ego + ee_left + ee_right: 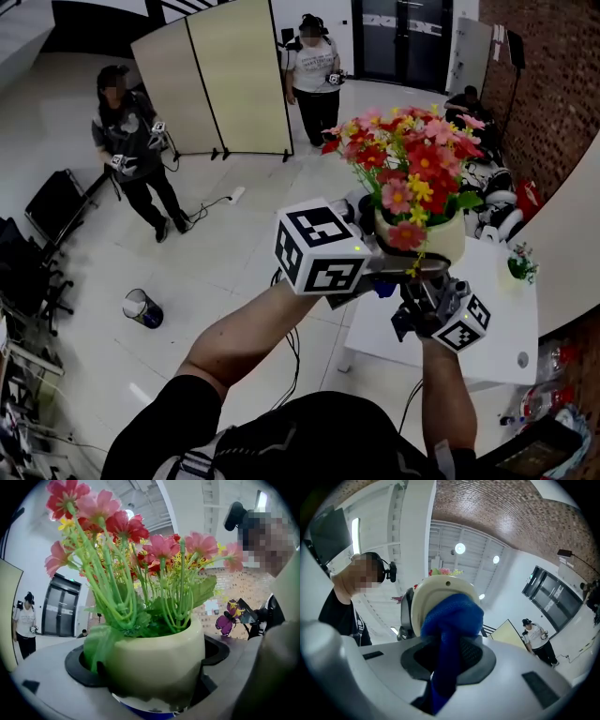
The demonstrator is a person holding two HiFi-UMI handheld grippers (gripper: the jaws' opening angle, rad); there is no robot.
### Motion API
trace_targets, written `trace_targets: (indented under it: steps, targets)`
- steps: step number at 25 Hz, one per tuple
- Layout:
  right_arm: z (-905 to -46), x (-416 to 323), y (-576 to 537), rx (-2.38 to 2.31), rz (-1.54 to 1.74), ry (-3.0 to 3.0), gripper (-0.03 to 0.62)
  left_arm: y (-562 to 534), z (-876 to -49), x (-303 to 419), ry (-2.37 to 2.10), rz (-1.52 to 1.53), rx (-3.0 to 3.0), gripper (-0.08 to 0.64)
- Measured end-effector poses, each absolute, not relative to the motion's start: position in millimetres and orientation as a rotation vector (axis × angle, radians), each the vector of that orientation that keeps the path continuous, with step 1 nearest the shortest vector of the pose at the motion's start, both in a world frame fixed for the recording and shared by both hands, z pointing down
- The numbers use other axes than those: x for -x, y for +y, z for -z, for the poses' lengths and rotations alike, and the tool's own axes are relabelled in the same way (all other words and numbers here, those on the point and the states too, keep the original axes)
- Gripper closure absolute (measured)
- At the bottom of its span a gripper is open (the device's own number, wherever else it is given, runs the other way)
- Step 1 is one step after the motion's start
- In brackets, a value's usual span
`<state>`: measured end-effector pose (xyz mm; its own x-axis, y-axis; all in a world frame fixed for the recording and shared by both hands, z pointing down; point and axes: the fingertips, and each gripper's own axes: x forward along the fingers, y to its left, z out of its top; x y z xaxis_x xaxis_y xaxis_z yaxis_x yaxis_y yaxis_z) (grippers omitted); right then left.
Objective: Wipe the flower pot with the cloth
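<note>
Between the left tongs (149, 667), whose black pads were spread wide and clamped on either flank, sat a round cream flower pot of smooth glazed ceramic (159, 644). It stood upright in that grip, lifted clear above the white counter (502, 323). Its wall was glossy and slightly bulging, its rim thick and rounded. Out of it rose a dense bunch of artificial flowers (408, 155): red, pink and a few yellow blooms with thin petals on smooth green stems, and broad green leaves low down, one drooping over the rim.

The right tongs (446, 660) were closed on a bright blue cloth (451, 618) of nubbly weave. It was bunched into a rounded wad pressed against the pot's flat pale underside, just beside a small hole. In the head view the right tongs sat beneath the pot.

On the counter's far side stood a small white pot with a green sprig (518, 265). Beyond lay a pale tiled floor (216, 272), a beige folding screen (225, 80) and a red brick wall (553, 84). One person (131, 141) stood left of the screen and another person (312, 80) right of it.
</note>
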<state>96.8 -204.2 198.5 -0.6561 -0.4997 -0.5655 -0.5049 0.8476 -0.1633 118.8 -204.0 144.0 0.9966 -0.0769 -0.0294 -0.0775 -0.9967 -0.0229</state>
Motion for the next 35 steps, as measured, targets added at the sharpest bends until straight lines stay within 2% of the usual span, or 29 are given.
trace_targets:
  steps: [15, 24, 35]
  targets:
    - [-203.5, -81.0, -139.0, 0.553, -0.056, 2.426, 0.528, -225.4, -148.6, -111.0, 0.224, -0.066, 3.09, -0.02]
    - [-216.1, -98.0, -200.0, 0.763, 0.053, 2.418, 0.528, -194.6, -134.6, -110.4, 0.097, -0.078, 3.058, -0.02]
    - [-199.3, -72.6, -187.8, 0.581, 0.037, 2.453, 0.528, -208.9, -141.4, -108.6, 0.138, -0.067, 3.042, -0.02]
